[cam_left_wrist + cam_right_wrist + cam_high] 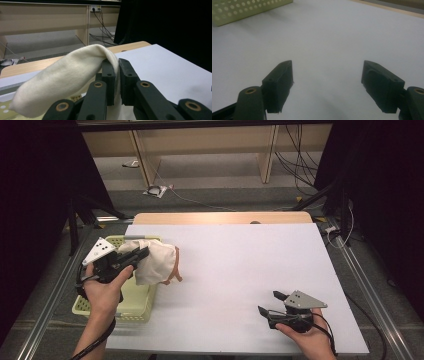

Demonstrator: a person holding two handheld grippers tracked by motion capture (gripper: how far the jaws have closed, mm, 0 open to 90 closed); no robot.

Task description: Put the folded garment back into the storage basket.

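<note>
Black jaws of the left claw (117,75) pinch a cream knitted cloth (67,80), lifted over the pale green perforated basket (131,309). Right claw (269,304) gapes wide above the white worktop (240,270).

- Ahead of right gripper (270,306) jaws: bare white table (332,32), free passage.
- Far ahead-left: green basket (242,10) wall blocks.
- Left gripper (117,75) jaws: cream cloth (62,80) clamped betw. them, droops left.
</note>
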